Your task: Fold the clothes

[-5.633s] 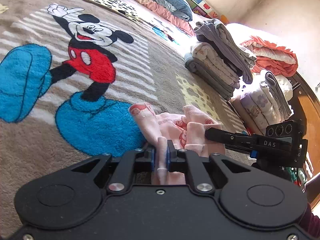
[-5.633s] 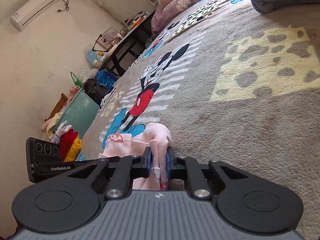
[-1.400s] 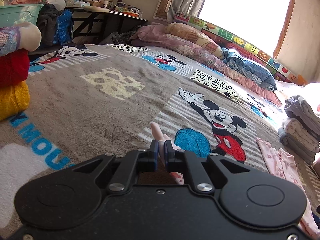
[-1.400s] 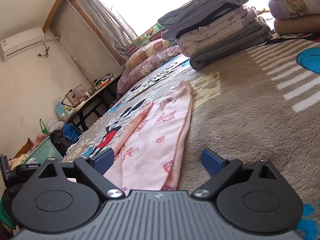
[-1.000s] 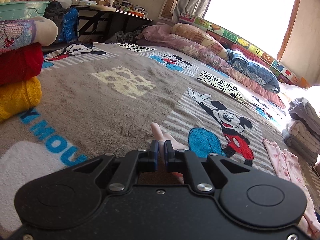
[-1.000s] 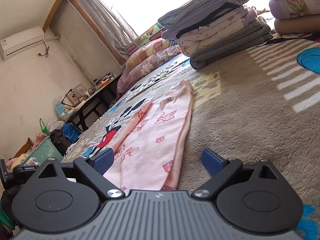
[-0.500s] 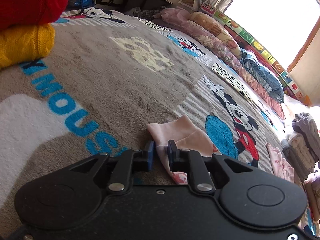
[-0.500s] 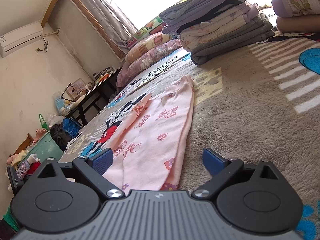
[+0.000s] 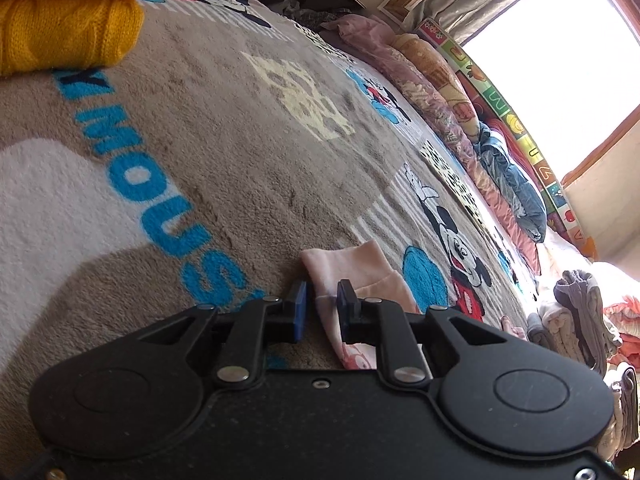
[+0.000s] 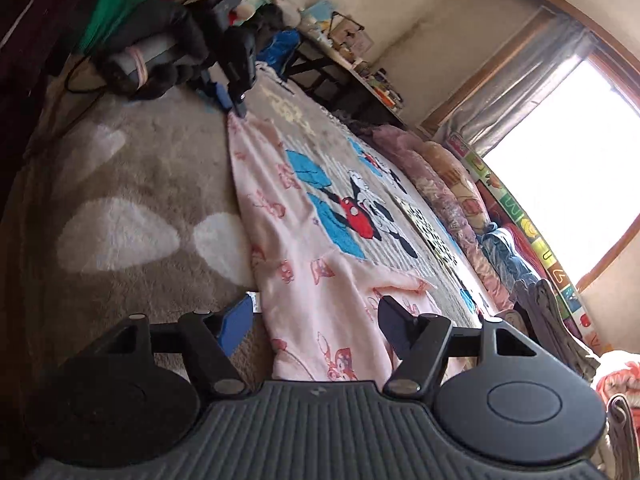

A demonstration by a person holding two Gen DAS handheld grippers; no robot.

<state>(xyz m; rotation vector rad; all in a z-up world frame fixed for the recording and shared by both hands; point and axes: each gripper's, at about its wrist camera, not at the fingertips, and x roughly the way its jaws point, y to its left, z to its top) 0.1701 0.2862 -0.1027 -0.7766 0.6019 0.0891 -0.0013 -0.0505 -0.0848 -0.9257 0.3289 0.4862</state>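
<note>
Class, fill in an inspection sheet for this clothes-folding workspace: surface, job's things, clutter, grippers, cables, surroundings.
Surface: grey Mickey Mouse plush blanket.
Job's things: pink printed cotton garment spread flat.
Clutter: yellow knitted sweater; stack of folded grey clothes.
Grippers: left gripper slightly open around the garment's cuff; right gripper wide open over the garment's other end.
Cables: thin dark cable at the blanket's edge.
Surroundings: bright window, grey curtain, cluttered dark table.

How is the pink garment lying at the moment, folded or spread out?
Spread out: the pink garment lies flat and full length along the blanket, no layers doubled over.
</note>
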